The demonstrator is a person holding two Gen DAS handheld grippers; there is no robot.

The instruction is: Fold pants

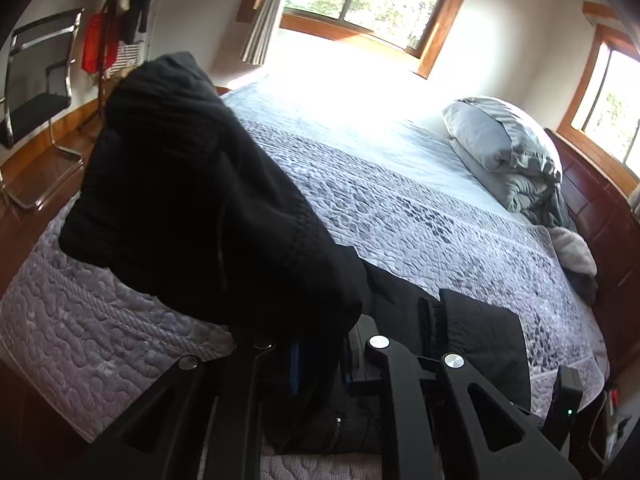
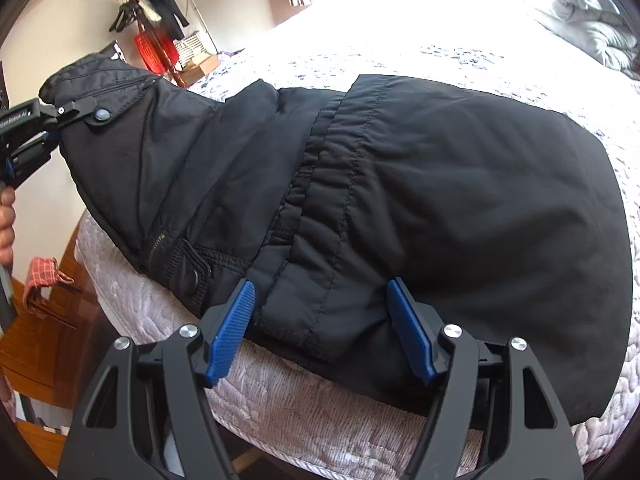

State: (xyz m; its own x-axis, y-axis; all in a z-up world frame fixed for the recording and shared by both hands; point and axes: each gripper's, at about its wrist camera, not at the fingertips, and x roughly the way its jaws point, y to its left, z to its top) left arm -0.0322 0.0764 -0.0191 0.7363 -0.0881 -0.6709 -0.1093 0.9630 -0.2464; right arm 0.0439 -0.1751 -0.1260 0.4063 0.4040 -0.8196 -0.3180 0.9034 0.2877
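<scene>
Black pants (image 2: 420, 184) lie across the near edge of a bed with a pale quilted cover (image 2: 320, 408). My left gripper (image 2: 68, 114) is shut on the waistband end and holds it lifted above the bed at the left. In the left wrist view the held fabric (image 1: 192, 200) bulges up in front of the camera and hides the fingertips of the left gripper (image 1: 316, 360). My right gripper (image 2: 320, 320) is open, its blue pads (image 2: 232, 328) on either side of the pants' near edge.
The bed cover (image 1: 420, 208) stretches far back, with grey pillows and a bundled blanket (image 1: 508, 152) at the wooden headboard. A metal chair (image 1: 36, 104) and a coat rack (image 2: 136, 12) stand on the wooden floor to the left. A red checked cloth (image 2: 40, 280) lies by the bed.
</scene>
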